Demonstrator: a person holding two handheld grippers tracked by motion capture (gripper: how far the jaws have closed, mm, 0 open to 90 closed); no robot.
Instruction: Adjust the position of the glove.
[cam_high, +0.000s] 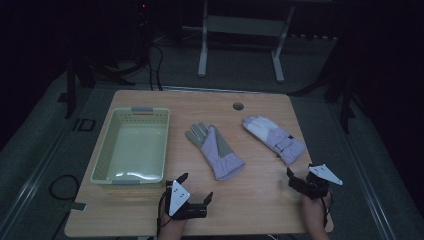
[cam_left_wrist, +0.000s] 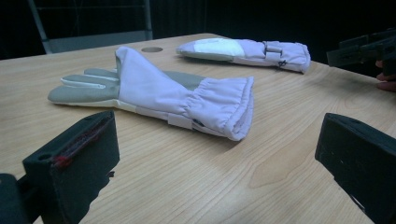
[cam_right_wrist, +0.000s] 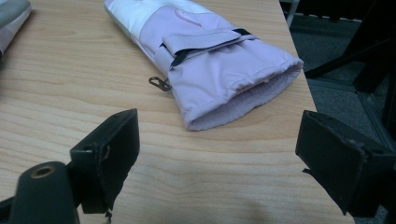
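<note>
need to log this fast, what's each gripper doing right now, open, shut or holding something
left gripper: open, holding nothing, facing the lilac-and-grey fabric glove.
right gripper: open, holding nothing, facing the lilac-and-white strapped glove.

Left gripper (cam_left_wrist: 217, 168) jaws wide apart, nothing between — near glove (cam_left_wrist: 154, 93) flat on bench (cam_left_wrist: 187, 177), cuff toward camera; second glove (cam_left_wrist: 247, 52) beyond.

The pale wood-grain table top (cam_high: 250, 200) has a smooth, faintly sheeny laminate face. On it lie 2 soft cloth gloves: the lilac glove with matt grey palm (cam_left_wrist: 154, 88), its cuff gathered and puckered, and the lilac-and-white strapped glove (cam_right_wrist: 210, 60), fleecy inside the cuff, with a small metal clip (cam_right_wrist: 160, 83). The pale green perforated plastic basket (cam_high: 102, 160) looks slightly glossy.
</note>
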